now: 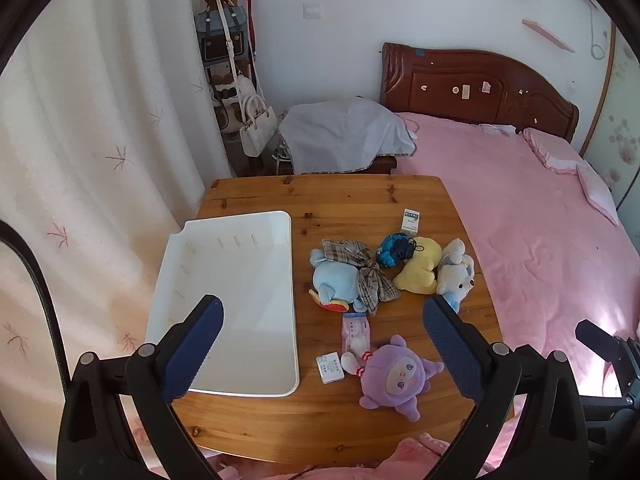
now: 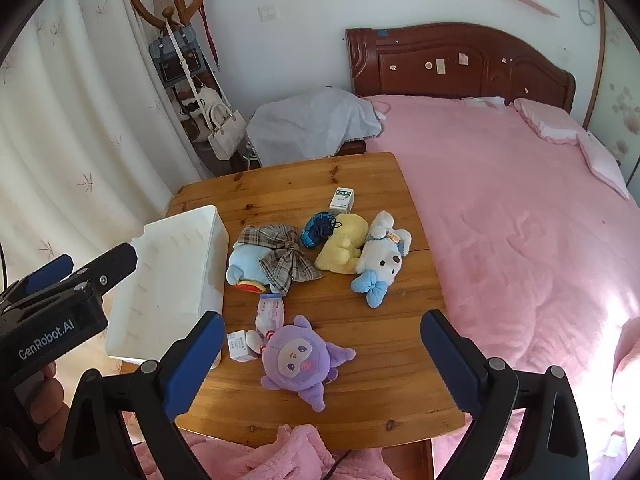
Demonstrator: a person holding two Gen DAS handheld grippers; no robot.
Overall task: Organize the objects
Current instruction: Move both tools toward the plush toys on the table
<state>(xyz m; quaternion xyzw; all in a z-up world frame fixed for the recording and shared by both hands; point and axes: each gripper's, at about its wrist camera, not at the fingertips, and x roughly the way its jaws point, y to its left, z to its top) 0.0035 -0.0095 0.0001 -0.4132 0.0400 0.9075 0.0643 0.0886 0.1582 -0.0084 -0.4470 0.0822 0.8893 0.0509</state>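
Nothing sorted yet: white bin [image 1: 240,300] at nine o'clock sits empty, plush toys [image 2: 340,248] scattered; left gripper [image 1: 324,344] and right gripper [image 2: 322,354] gape, holding nothing.

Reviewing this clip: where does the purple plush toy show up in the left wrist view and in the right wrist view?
Left wrist view: purple plush toy lies low and right of centre, near the table's front edge, beside the right finger.
Right wrist view: purple plush toy lies low, about centre, between the two fingers.
Shared landmark: the white bin stands to its left in both.
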